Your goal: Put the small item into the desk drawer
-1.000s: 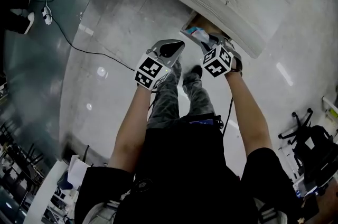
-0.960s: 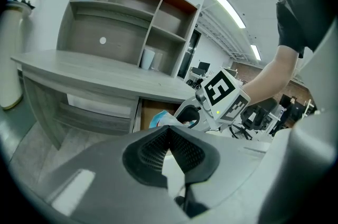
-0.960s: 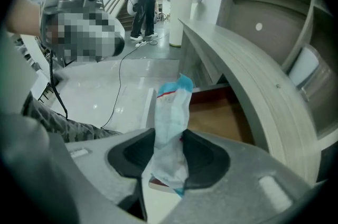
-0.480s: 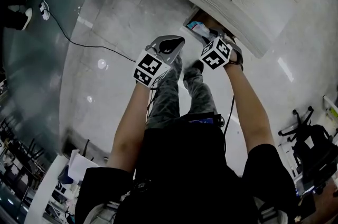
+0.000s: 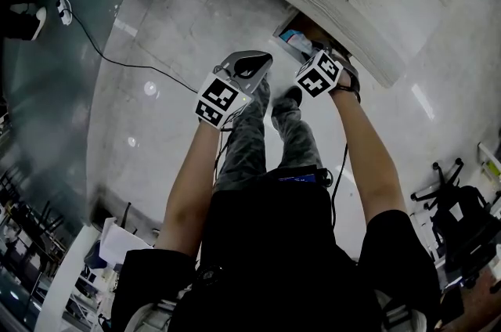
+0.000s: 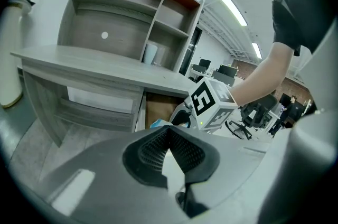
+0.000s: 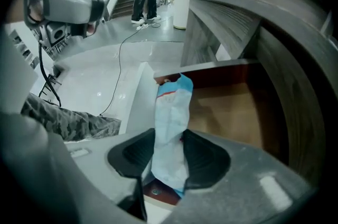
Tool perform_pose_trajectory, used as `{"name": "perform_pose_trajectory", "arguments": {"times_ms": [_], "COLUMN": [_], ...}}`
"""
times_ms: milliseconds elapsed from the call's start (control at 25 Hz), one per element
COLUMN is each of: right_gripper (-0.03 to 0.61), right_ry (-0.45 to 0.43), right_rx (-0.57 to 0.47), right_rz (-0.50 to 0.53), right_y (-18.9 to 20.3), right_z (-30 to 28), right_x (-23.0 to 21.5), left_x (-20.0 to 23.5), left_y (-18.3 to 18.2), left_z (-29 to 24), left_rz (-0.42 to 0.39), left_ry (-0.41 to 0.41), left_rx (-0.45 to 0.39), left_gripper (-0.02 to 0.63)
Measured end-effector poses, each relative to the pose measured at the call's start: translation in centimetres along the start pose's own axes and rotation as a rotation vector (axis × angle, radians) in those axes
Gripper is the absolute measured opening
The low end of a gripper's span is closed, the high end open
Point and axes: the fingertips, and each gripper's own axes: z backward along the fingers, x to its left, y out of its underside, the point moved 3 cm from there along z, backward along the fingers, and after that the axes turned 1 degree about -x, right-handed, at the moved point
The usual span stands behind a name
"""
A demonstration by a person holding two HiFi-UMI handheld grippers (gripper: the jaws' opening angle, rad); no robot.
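Now | right claw [image 7: 168, 136] clamps packet [image 7: 171, 104] | over open drawer [image 7: 227, 106], near its white edge

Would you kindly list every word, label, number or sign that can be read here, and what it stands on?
None can be read.
The blue and white packet in the right gripper shows coloured bands but no legible print.
The cube on each gripper carries only black and white square patterns, no letters.
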Motion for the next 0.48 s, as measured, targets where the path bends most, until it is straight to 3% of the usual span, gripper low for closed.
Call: {"name": "perform_pose_trajectory", "arguments": {"times_ms": [480], "right_gripper": [0.167], "right_ry": [-0.01], "right_rx": [0.028], "right_rz": [0.001], "right_y": [0.28], "right_z": [-0.86], "right_x": [-0.1], "left_x": [-0.53], "left_y": [0.46], "left_z": [-0.1], "left_rz": [0.004], "left_ry": [0.013], "left_rx": [0.012], "left_gripper": [0.002]}}
